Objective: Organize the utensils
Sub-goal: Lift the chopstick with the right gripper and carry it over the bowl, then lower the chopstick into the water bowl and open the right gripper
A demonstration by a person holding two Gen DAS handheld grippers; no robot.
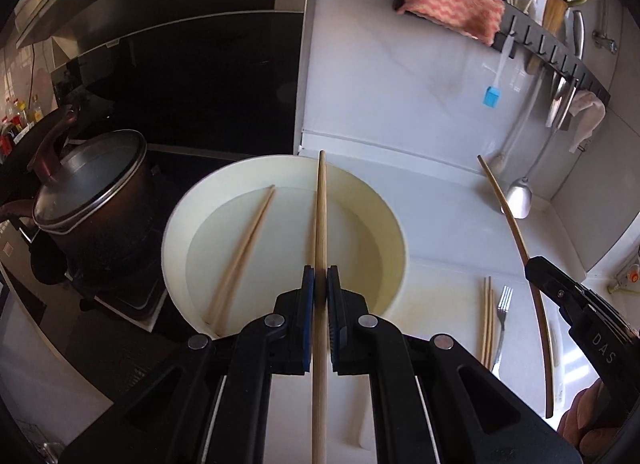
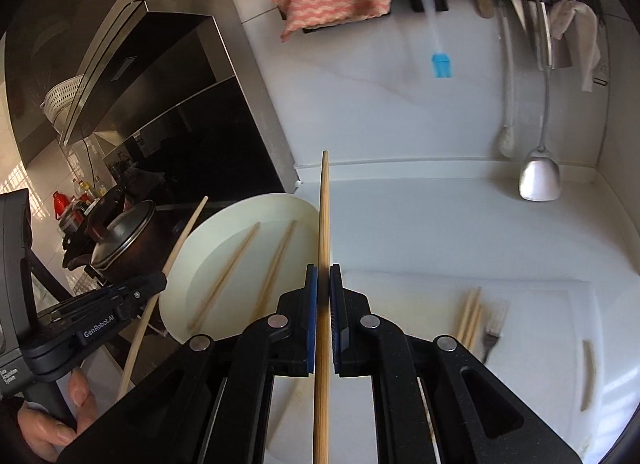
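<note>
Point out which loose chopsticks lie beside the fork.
The chopsticks on the white board, just left of the fork; the others lie in the round basin.

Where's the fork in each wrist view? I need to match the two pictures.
Left wrist view: the fork lies lower right on the white counter, just right of a pair of chopsticks.
Right wrist view: the fork, blurred, lies lower right, again right of chopsticks.
Shared landmark: the blue brush hanging on the wall.
</note>
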